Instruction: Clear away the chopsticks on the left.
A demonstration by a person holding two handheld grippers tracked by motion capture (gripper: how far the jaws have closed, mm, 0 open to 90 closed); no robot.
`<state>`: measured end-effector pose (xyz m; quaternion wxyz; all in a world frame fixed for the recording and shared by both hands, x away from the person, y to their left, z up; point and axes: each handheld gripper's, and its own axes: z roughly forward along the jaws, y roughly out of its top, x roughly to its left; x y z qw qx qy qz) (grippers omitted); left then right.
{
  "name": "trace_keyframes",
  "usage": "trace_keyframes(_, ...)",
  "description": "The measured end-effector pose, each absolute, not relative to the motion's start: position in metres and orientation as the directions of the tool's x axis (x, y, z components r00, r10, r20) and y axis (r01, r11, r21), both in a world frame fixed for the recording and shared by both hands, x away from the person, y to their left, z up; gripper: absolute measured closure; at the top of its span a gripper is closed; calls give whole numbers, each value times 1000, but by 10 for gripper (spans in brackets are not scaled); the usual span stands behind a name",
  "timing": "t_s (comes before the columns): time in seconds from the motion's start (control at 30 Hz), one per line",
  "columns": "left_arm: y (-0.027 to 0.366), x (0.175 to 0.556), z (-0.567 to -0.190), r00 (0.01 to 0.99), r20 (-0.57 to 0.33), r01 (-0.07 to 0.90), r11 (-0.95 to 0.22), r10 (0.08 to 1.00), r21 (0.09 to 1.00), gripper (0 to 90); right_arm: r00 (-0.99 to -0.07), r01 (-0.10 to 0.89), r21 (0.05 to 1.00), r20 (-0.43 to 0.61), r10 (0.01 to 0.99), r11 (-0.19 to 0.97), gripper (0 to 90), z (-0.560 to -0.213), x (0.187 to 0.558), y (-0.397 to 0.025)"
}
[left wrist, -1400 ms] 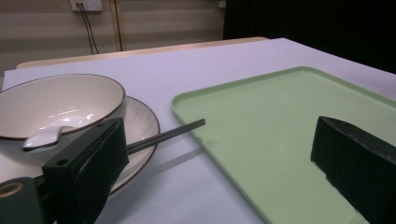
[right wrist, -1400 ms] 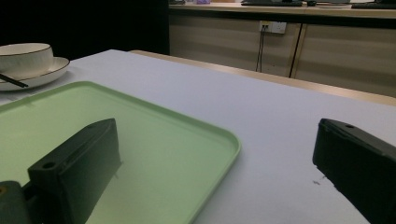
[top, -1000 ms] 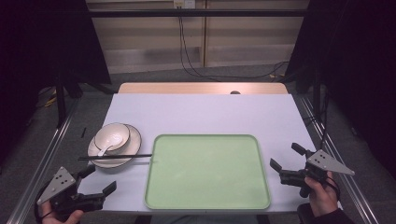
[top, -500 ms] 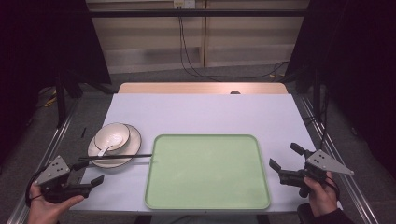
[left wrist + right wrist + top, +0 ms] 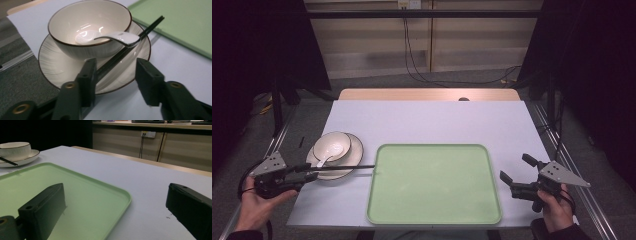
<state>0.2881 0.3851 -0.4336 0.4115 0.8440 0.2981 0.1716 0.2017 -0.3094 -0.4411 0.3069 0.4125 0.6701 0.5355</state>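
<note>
High view: one bowl (image 5: pixel 332 145), one spoon (image 5: pixel 326 157), one plate (image 5: pixel 353 145), two chopsticks (image 5: pixel 343 167), one tray (image 5: pixel 434 184); left gripper (image 5: pixel 312 172) and right gripper (image 5: pixel 516 174) both agape, empty.

— Where does each camera look from?
— One looks forward and down over the table (image 5: pixel 432 122); two ride low and close. All three share the tray (image 5: pixel 434 182) (image 5: pixel 185 22) (image 5: pixel 75 195).

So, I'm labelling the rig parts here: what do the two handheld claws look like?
Both are black two-jaw tools. The left claw and the right claw each carry a grey three-cornered plate on top. In the left gripper view, the blocky black jaws pivot on brass-coloured pins. A dark cable loops by the left hand.
</note>
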Motion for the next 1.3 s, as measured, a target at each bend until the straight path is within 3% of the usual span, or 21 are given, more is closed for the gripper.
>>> trace_keyframes(0.17,387,296,-435,782,82,332,-523,618,785,688,-475,229,969,28,879,93,19,-441,201,-309)
trace_keyframes(0.47,383,306,-438,807,95,323,-569,583,756,750,-477,232,968,27,878,96,18,-442,202,-308)
trace_keyframes(0.83,376,314,-437,856,103,279,-621,507,733,756,-480,241,966,38,877,90,17,-442,202,-308)
trace_keyframes(1.3,374,318,-442,867,102,268,-629,488,730,756,-473,245,966,46,880,81,14,-442,202,-308)
